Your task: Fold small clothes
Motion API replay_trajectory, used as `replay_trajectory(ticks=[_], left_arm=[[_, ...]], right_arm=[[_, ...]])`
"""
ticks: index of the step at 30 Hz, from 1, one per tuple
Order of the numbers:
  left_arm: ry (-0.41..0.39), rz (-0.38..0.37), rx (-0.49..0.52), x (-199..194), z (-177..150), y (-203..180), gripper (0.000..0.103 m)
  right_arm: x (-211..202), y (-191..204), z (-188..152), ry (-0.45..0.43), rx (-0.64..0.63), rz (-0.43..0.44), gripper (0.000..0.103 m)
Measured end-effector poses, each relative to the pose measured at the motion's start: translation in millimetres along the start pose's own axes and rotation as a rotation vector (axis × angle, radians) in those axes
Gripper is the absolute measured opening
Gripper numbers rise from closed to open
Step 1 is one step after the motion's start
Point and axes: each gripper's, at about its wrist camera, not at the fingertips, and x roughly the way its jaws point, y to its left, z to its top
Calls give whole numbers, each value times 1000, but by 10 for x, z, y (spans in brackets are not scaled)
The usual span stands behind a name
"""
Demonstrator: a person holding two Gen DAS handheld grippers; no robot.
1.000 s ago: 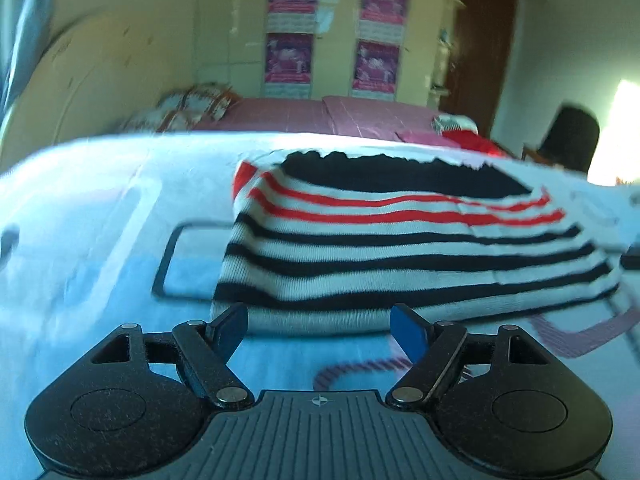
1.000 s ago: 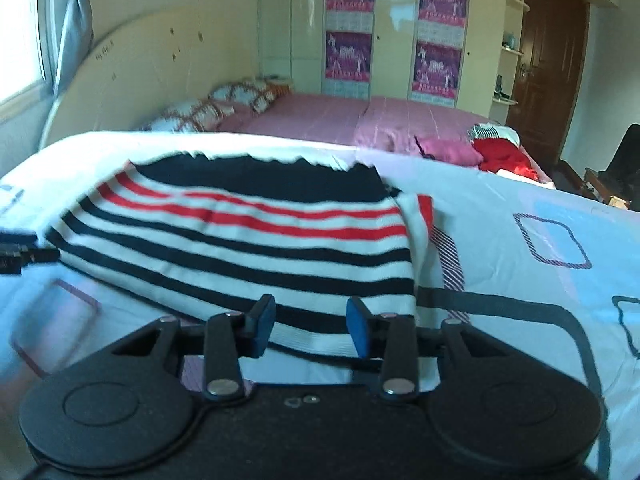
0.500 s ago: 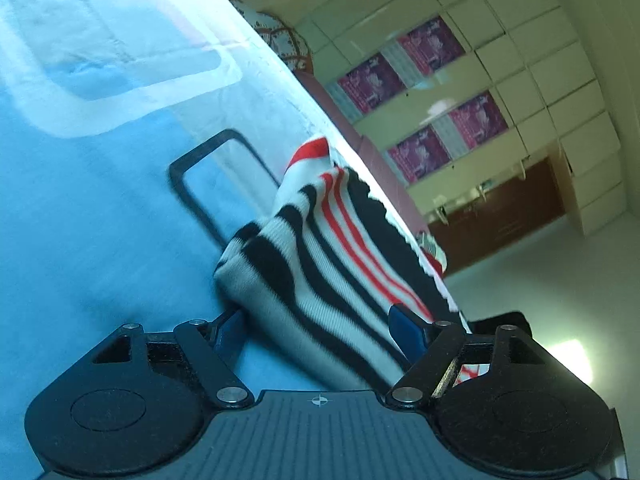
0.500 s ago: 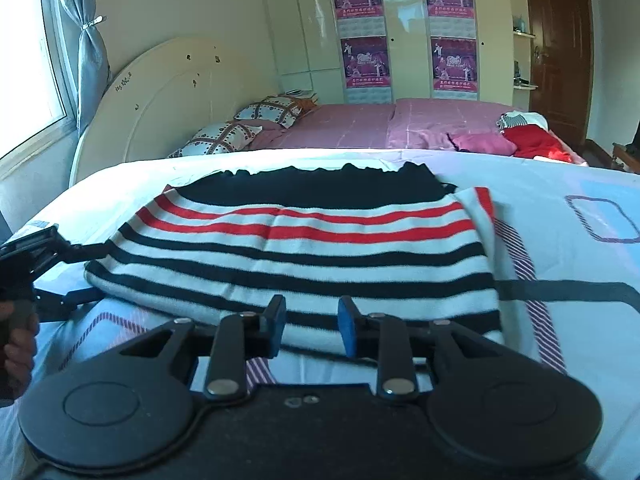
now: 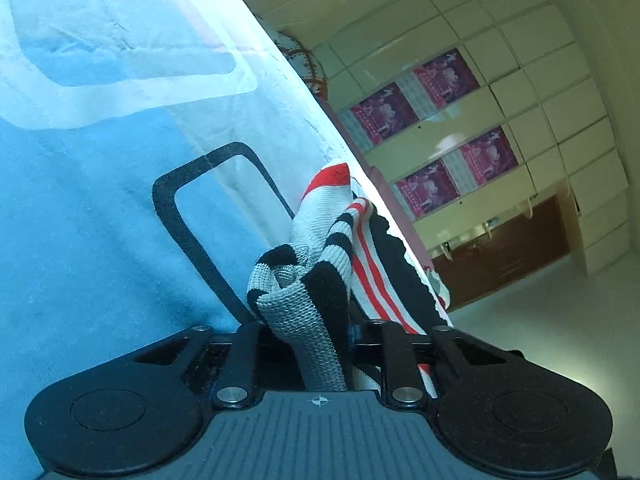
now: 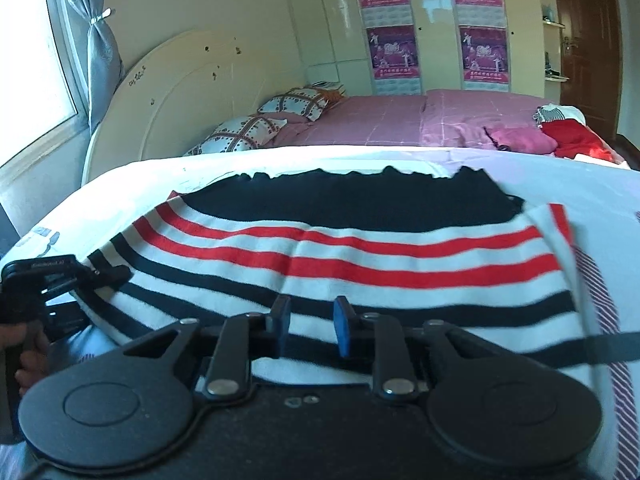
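Striped black/red/white knit sweater (image 6: 352, 264) lies flat on blue-white printed bedsheet (image 5: 100, 208), L gripper (image 5: 320, 332) just clamped on its bunched corner, R gripper (image 6: 308, 326) jaws closing w/ gap over near hem, not pinching yet; risk: R grabs sheet too.

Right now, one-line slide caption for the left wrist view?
Left gripper, rolled sideways, just closed and now pinching a bunched corner of the striped knit sweater on the blue patterned bedsheet.
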Motion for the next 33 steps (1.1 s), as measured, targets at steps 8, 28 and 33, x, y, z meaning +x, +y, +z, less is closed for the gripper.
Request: replay_trajectory(ticks=[8, 28, 33], left_arm=[[5, -22, 26, -65, 0, 104, 16], [-52, -90, 111, -256, 71, -264, 15], [-65, -197, 347, -346, 115, -1071, 15]], right_arm=[[154, 167, 61, 13, -47, -16, 16], [370, 35, -119, -11, -35, -26, 6], [363, -55, -115, -19, 47, 3, 5]])
